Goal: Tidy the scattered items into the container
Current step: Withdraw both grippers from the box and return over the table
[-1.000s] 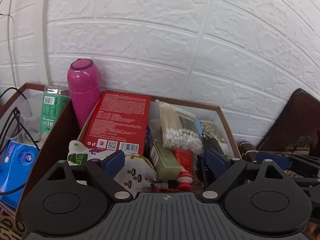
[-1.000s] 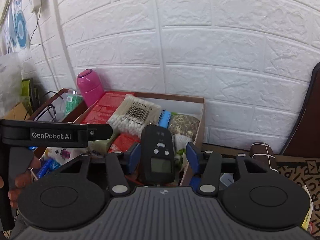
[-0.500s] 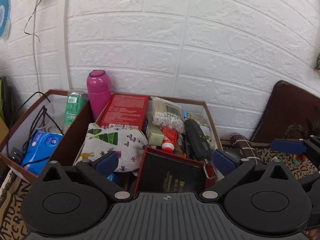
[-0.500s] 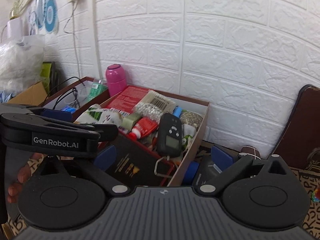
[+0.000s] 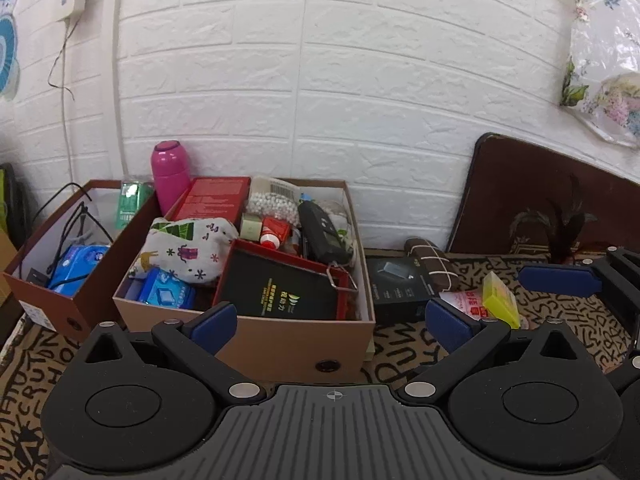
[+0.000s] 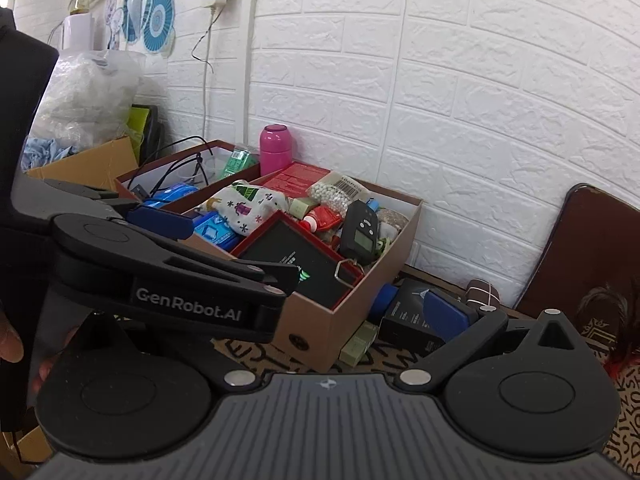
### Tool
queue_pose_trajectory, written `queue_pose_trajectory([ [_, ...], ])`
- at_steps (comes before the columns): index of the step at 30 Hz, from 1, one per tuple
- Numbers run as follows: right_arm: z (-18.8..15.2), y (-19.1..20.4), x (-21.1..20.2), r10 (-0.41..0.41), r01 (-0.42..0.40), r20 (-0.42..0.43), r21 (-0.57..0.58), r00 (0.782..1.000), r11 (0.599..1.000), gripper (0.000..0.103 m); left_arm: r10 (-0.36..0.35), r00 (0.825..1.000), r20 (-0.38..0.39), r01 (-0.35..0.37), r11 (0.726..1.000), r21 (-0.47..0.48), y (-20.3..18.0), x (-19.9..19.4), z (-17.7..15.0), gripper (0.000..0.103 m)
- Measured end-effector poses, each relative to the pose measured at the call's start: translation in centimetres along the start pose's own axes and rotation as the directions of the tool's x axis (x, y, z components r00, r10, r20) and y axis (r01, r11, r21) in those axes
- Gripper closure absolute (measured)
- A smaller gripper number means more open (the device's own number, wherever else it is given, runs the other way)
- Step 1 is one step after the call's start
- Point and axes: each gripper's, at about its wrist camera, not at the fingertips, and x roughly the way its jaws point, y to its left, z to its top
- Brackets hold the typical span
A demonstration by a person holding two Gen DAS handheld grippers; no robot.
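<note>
The tan cardboard box (image 5: 288,346) (image 6: 332,320) is full: a red-framed black box (image 5: 280,284), a printed cloth pouch (image 5: 184,248), a red carton, cotton swabs, a black remote (image 5: 320,232) (image 6: 360,232). My left gripper (image 5: 332,326) is open and empty, in front of the box. My right gripper (image 6: 320,304) is open and empty, pulled back from the box; its left finger is hidden behind the left gripper. On the patterned mat right of the box lie a black carton (image 5: 400,288) (image 6: 416,324), a brown wrapped roll (image 5: 430,258), a yellow packet (image 5: 498,296) and a green box (image 6: 360,344).
A second brown box (image 5: 76,300) with cables, a blue pack and a green can stands left of the tan box. A pink bottle (image 5: 170,174) stands behind them against the white brick wall. A dark brown board (image 5: 540,196) leans on the wall at right.
Both grippers have pulled back and up from the tan box. The right gripper opened and let go of the black remote, which now lies in the box.
</note>
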Motion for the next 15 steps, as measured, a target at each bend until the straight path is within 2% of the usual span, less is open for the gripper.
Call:
queue_pose_trajectory([
  [15, -2.2, 0.0, -3.7, -0.016, 0.016, 0.019, -0.016, 1.0, 1.0, 0.0, 0.012, 1.0, 0.022, -0.012, 0.999, 0.034, -2.9, -2.8, -1.7, 0.0],
])
